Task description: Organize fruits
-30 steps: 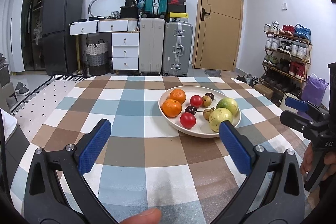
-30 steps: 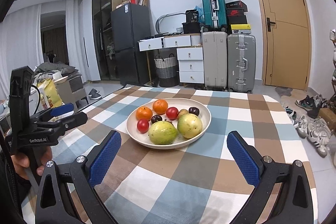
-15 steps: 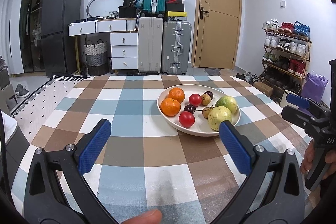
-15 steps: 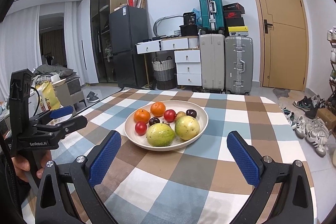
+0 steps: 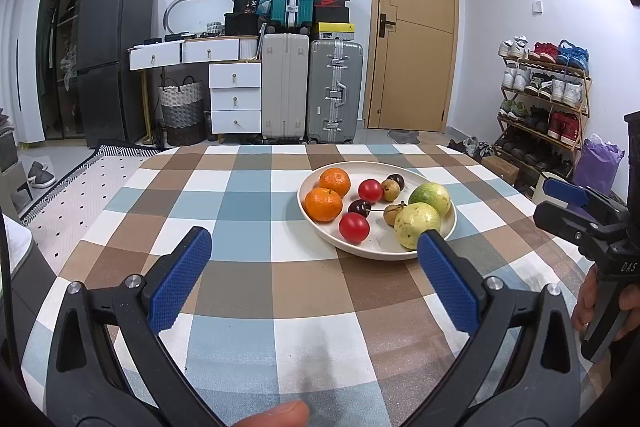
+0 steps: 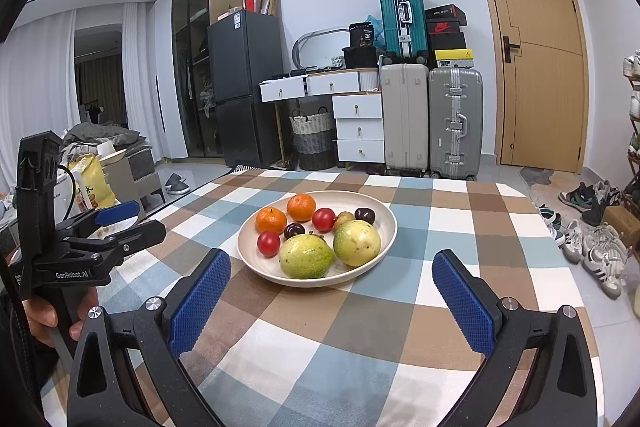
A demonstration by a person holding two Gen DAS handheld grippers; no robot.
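Fruit-filled plate (image 6: 384, 247) on checked table (image 6: 440, 227)

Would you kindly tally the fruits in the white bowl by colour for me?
Orange: 2
Red: 2
Yellow-green: 2
Dark purple: 2
Tan-brown: 2
Total: 10

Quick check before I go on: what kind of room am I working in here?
Most likely a lived-in home, near the entrance: stacked suitcases, a shoe rack by the door, and a fridge behind the checked table.
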